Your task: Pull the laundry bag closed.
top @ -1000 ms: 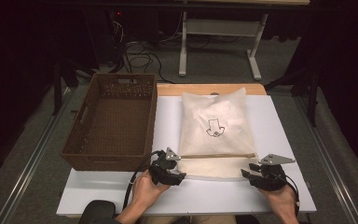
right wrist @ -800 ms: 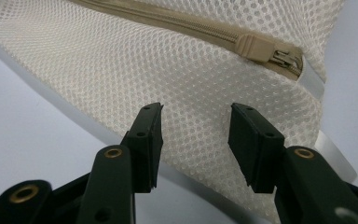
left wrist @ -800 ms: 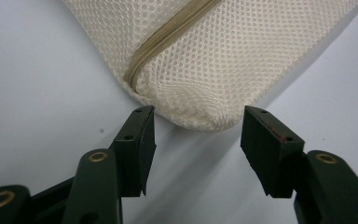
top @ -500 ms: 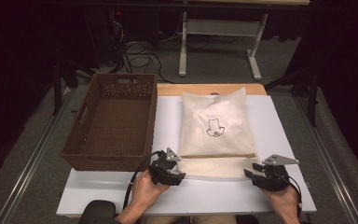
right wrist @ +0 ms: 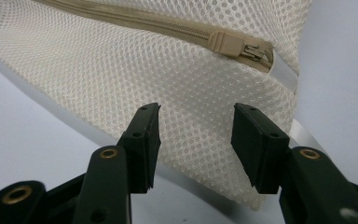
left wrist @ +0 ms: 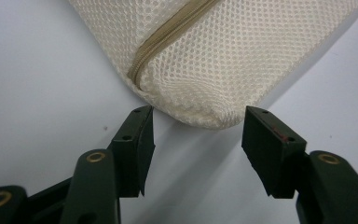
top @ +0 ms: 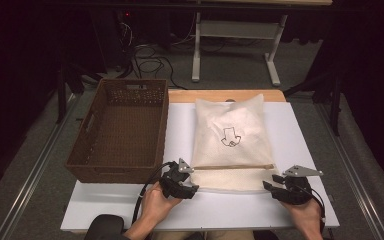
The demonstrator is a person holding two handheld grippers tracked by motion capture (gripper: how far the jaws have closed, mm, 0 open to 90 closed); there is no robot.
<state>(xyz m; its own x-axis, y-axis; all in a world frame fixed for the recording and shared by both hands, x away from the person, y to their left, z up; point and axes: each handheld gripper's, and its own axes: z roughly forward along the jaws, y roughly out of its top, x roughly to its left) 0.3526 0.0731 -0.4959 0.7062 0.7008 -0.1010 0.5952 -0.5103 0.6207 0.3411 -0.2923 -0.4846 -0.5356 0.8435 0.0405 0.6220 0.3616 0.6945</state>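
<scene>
A white mesh laundry bag (top: 232,142) lies flat on the white table, with a tan zipper (top: 232,167) running across its near end. My left gripper (top: 192,188) is open at the bag's near left corner (left wrist: 205,112), which sits just ahead of the gap between the jaws. My right gripper (top: 269,184) is open at the near right corner, its jaws straddling the mesh edge (right wrist: 196,140). The zipper pull (right wrist: 256,51) lies shut at the right end, just beyond that gripper.
A brown wicker basket (top: 94,150) stands empty on the table's left side, close to my left hand. The white table top (top: 300,135) shows bare right of the bag. A wooden strip (top: 180,95) runs along the far edge, with dark floor and desk legs beyond.
The right gripper has moved slightly left toward the bag's near right corner. The left gripper and the bag have stayed put.
</scene>
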